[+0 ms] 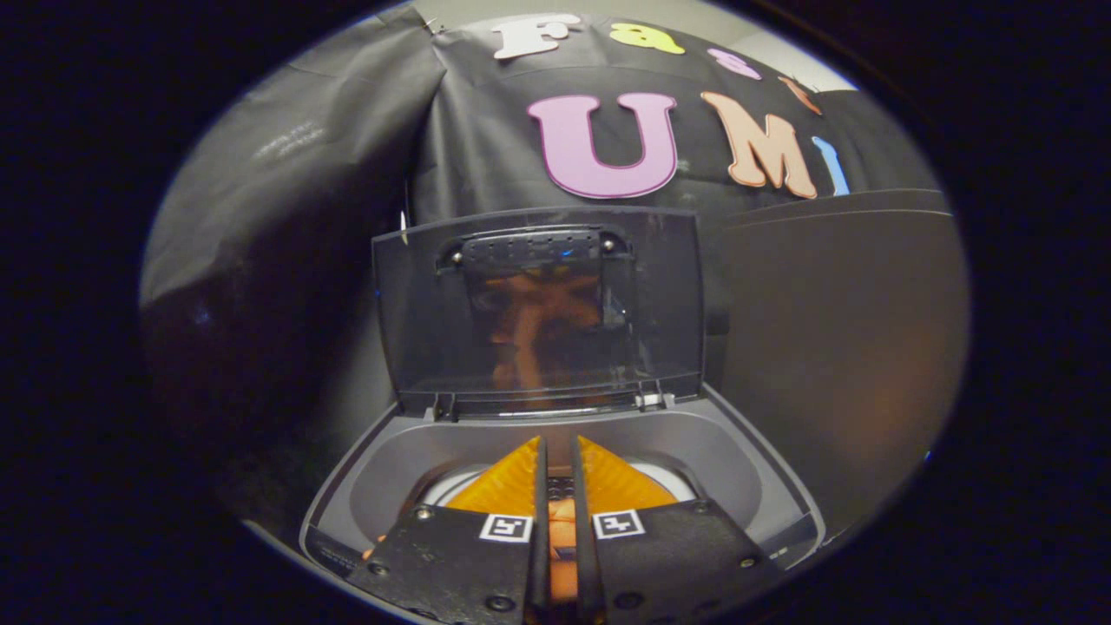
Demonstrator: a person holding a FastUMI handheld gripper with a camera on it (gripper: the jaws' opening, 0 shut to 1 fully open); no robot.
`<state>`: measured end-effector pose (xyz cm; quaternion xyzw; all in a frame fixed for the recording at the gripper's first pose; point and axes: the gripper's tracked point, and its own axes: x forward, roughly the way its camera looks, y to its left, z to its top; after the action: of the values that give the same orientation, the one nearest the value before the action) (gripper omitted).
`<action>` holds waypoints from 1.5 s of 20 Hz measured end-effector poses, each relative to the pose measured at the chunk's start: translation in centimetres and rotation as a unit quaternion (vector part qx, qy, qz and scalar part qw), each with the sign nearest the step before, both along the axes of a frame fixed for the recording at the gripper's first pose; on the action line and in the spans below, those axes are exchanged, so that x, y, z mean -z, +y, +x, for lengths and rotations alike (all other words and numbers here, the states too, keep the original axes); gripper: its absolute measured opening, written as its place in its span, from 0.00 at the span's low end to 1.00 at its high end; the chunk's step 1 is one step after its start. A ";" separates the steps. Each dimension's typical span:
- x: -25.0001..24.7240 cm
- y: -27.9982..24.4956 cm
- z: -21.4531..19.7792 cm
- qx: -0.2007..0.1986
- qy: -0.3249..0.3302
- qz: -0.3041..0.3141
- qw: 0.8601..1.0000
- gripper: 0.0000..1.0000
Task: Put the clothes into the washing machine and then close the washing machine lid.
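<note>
The claw (556, 486) is hanging over the open tub (694, 451) of the washer, its 2 fingers standing nearly together with only a narrow slot between them. An orange cloth (562, 529) is showing in that slot, apparently pinched, and below the fingers inside the tub. The lid (538, 304) is standing upright just beyond the claw. Judgement: the cloth is handling as light, soft and limp, so any bunched fold is serving as a hold. The lid is rigid and hinged; its top edge is offering the best purchase.

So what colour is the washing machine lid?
Dark, smoky see-through grey; the lid stands open beyond the gripper, seen in the gripper view.
</note>
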<state>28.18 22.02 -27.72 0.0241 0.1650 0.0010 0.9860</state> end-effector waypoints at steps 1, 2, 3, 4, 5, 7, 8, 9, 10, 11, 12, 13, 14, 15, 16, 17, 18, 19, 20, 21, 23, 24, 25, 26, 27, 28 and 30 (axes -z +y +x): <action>-0.4 -0.4 0.1 0.004 -0.002 -0.002 1.000 0.14; -0.9 -0.5 -0.2 0.006 -0.003 -0.003 1.000 0.23; -1.6 -0.8 -0.4 0.010 -0.010 -0.004 1.000 0.32; -2.5 -0.9 -0.4 0.011 -0.017 -0.007 1.000 0.41; -3.3 -1.1 -0.4 0.011 -0.023 -0.011 1.000 0.50; -5.1 -0.8 -0.6 0.002 -0.037 -0.021 0.999 0.63; -6.0 -0.7 -0.7 -0.003 -0.043 -0.029 0.999 0.70; -7.0 -0.8 -0.8 -0.007 -0.049 -0.036 0.998 0.76; -8.0 -0.8 -1.0 -0.007 -0.049 -0.040 0.998 0.83; -9.1 -0.9 -1.0 -0.008 -0.049 -0.038 0.998 0.89; -10.3 -0.9 -0.9 -0.009 -0.052 -0.036 0.998 0.96; -11.7 -1.0 -1.2 -0.008 -0.053 -0.036 0.998 0.96; -13.7 -1.0 -1.0 -0.007 -0.062 -0.037 0.997 0.97; -15.5 -1.0 -0.9 -0.008 -0.070 -0.039 0.997 0.97; -17.4 -1.1 -0.9 -0.005 -0.076 -0.039 0.996 0.97; -19.2 -1.4 -0.6 0.003 -0.087 -0.038 0.995 0.97; -21.4 -1.3 -0.4 0.004 -0.098 -0.036 0.995 0.97; -23.3 -1.0 -0.1 -0.002 -0.113 -0.039 0.993 0.97; -25.0 -0.4 0.2 -0.012 -0.116 -0.041 0.992 0.97; -26.6 -0.1 0.6 -0.024 -0.126 -0.058 0.990 0.97; -29.8 -0.5 1.6 -0.031 -0.143 -0.095 0.985 0.97; -31.4 -0.8 2.1 -0.027 -0.151 -0.107 0.982 0.96; -32.3 -1.0 2.5 -0.023 -0.158 -0.115 0.980 0.96; -33.5 -0.9 3.7 -0.018 -0.170 -0.120 0.978 0.96; -34.2 -1.0 4.7 -0.016 -0.175 -0.123 0.977 0.96; -34.5 -1.2 6.0 -0.013 -0.174 -0.120 0.977 0.96; -33.7 -1.3 8.1 -0.001 -0.156 -0.079 0.985 0.96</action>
<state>36.28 20.76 5.99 -0.0548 0.0086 -0.0078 0.9984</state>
